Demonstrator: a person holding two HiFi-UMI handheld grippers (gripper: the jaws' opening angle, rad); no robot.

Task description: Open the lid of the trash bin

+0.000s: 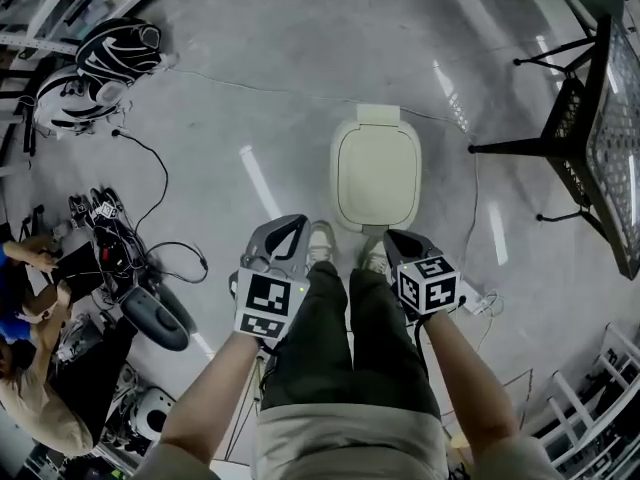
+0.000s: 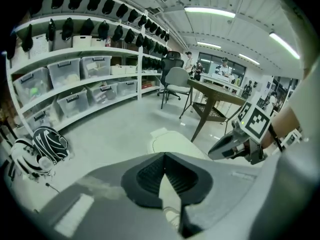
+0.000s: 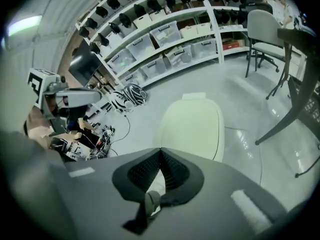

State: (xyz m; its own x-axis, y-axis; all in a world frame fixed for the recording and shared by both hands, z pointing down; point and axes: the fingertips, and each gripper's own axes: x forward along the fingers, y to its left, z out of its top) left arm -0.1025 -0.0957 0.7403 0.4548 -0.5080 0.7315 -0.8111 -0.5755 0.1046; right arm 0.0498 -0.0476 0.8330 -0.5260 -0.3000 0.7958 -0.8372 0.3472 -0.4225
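Cream trash bin [image 1: 375,173] ahead of left claw [image 1: 299,222], right claw [image 1: 393,237] | both closed, empty

Cream trash bin [image 1: 375,172] — lid [image 1: 377,176] shut, upright on floor

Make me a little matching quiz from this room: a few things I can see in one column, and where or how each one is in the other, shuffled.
Things:
1. trash bin lid
2. striped helmet
3. black mesh table
4. left tongs

Descriptions:
A. at the right edge of the head view
B. shut, with nothing between them
C. cream, closed, in the middle of the head view
D. in the upper left corner of the head view

Pairs: 1-C, 2-D, 3-A, 4-B.
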